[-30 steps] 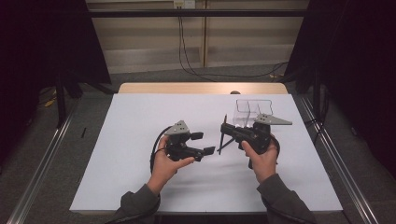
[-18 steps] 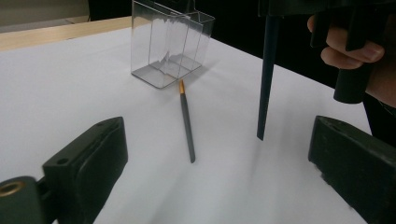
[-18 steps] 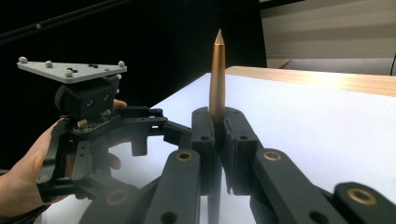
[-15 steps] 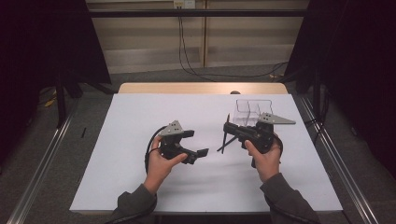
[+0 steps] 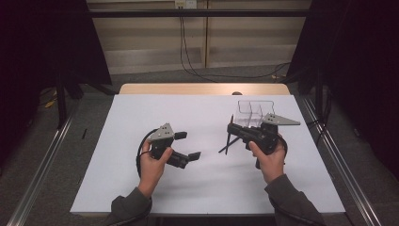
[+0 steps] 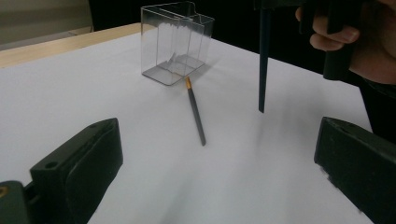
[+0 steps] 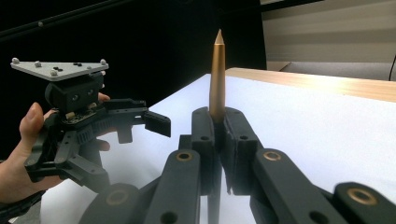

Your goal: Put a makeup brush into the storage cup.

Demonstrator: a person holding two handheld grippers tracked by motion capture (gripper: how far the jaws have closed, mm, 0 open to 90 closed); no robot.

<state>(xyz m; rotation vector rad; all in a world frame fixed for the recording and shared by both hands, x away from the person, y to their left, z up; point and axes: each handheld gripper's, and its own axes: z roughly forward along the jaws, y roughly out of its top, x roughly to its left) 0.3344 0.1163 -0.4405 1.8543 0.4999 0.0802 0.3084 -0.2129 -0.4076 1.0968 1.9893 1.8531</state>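
On the white table (image 5: 141, 113), right hand-held gripper (image 5: 231, 128) clamps an upright pencil (image 7: 217, 74) (gold-tipped)

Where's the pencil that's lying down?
In the left gripper view, the pencil lies on the white sheet, just in front of the clear box.

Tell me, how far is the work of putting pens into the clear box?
Done: nothing; the clear box looks empty. In hand: the right gripper is shut on one pen, held upright. Left: that pen and the second pen lying on the table beside the box. The left gripper has just been opening its jaws, nothing between them.
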